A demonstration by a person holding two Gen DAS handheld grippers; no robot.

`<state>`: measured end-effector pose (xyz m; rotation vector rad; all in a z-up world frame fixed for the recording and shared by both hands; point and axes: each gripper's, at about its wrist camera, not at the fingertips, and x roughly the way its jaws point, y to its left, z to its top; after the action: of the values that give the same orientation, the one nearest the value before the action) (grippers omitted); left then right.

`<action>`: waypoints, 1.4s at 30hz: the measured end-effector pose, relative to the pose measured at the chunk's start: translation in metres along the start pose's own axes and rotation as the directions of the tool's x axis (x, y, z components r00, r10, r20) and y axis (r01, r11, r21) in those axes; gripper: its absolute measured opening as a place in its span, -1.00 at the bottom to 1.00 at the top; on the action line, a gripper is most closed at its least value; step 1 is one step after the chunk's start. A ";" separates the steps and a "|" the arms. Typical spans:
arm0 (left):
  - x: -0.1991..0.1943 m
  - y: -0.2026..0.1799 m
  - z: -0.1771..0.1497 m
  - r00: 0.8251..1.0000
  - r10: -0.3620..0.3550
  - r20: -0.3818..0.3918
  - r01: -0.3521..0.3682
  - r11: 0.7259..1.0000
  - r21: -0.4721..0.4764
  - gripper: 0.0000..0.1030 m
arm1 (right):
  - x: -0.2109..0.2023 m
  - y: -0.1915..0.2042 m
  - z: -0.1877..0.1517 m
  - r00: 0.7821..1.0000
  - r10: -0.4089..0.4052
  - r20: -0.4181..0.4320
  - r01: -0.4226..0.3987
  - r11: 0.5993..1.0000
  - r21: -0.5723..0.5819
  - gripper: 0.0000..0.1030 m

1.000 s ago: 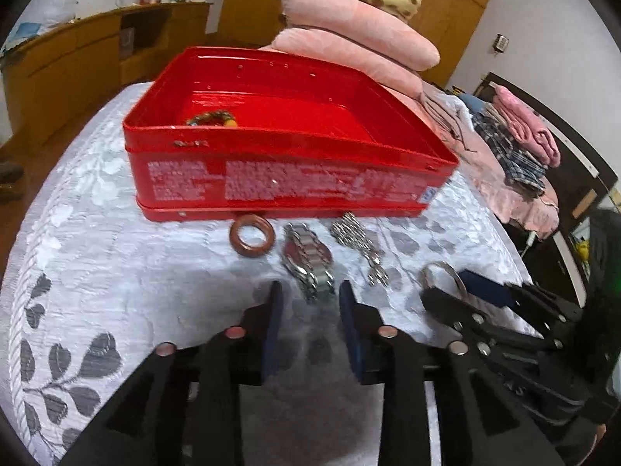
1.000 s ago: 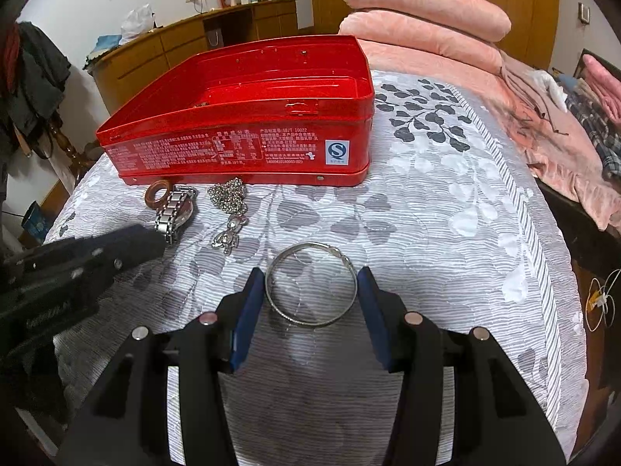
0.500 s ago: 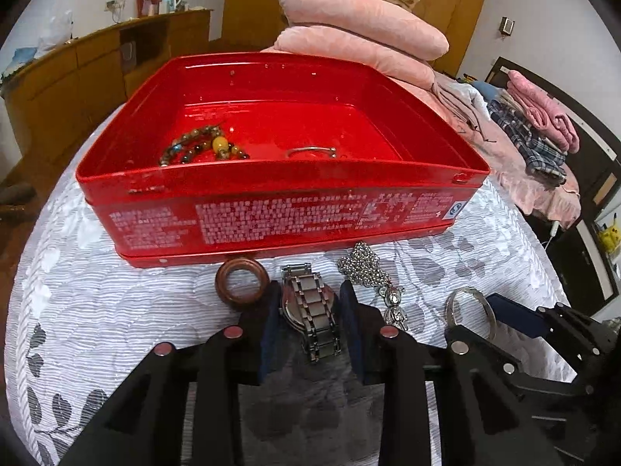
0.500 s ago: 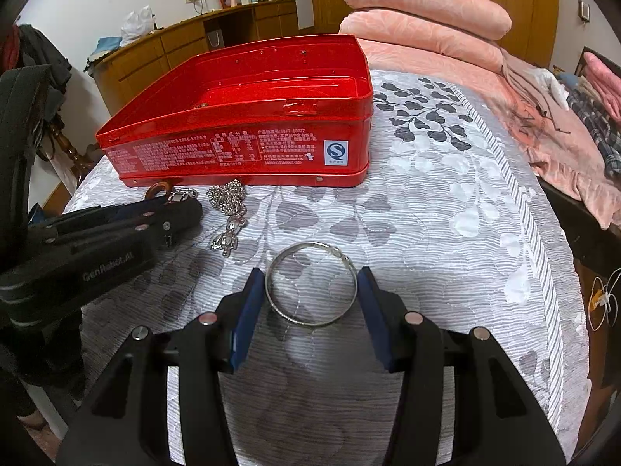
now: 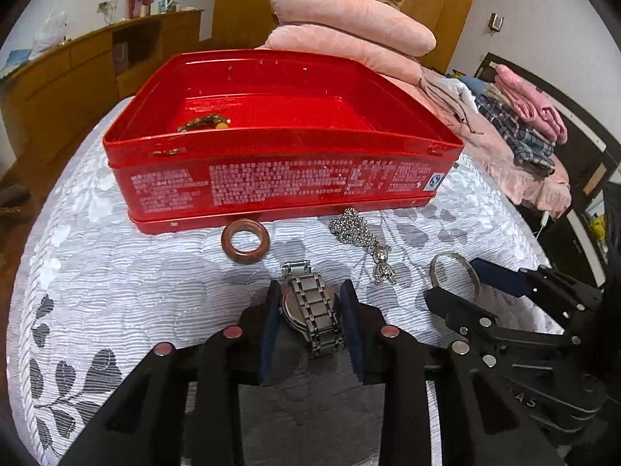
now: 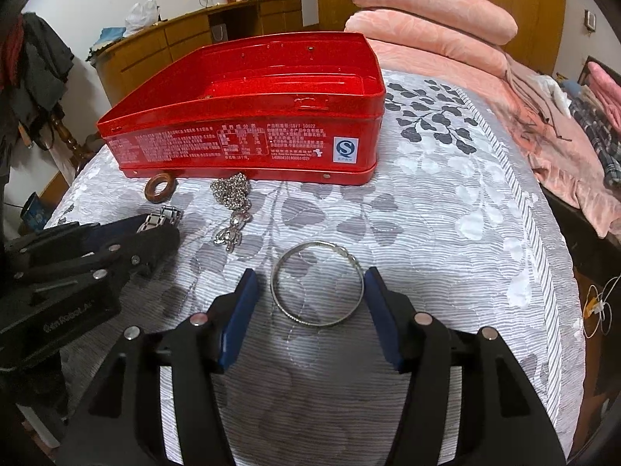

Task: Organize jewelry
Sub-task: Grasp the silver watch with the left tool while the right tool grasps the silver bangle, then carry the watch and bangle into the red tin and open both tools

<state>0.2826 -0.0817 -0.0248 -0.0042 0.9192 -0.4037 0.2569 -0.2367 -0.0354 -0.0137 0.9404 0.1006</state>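
Observation:
A steel watch (image 5: 310, 310) lies on the leaf-print quilt between the fingers of my left gripper (image 5: 309, 287); the blue pads sit close against its sides, jaws no narrower than before. My right gripper (image 6: 310, 273) straddles a thin silver bangle (image 6: 315, 244). Its jaws are opening: the left pad stands clear, the right pad is at the bangle's rim. Behind stands an open red tin (image 5: 271, 182) with a bead bracelet (image 5: 203, 121) inside. A brown ring (image 5: 245, 240) and a silver chain with a bear pendant (image 5: 361, 239) lie along the tin's front wall.
Stacked pink pillows (image 5: 349, 27) rise behind the tin. Folded clothes (image 5: 520, 116) lie on a pink blanket to the right. A wooden dresser (image 5: 77, 77) lines the far left wall. The quilt (image 6: 427, 213) drops off at the bed's right edge.
My left gripper moved forward until the watch sat between its fingers, then tilted. The right gripper's pads, earlier tight on the bangle, have spread apart; the bangle still lies on the quilt.

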 end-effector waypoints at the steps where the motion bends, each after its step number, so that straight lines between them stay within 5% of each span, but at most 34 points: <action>1: 0.000 -0.001 0.000 1.000 0.006 0.001 -0.006 1.000 0.005 -0.38 | 0.000 0.001 0.000 1.000 -0.004 0.000 0.004 1.000 -0.002 0.04; 22: -0.031 0.000 0.002 0.996 -0.032 0.088 0.034 0.999 -0.016 -0.41 | -0.029 0.011 0.007 0.998 -0.009 0.063 0.011 1.000 -0.018 -0.08; 42: -0.052 0.013 0.030 0.982 0.014 0.186 -0.004 0.999 -0.053 -0.42 | -0.046 0.019 0.048 0.991 0.024 0.135 -0.017 0.998 -0.053 -0.08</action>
<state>0.2822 -0.0572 0.0315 -0.0852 0.7441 -0.3644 0.2670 -0.2188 0.0311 -0.0445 0.8024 0.1438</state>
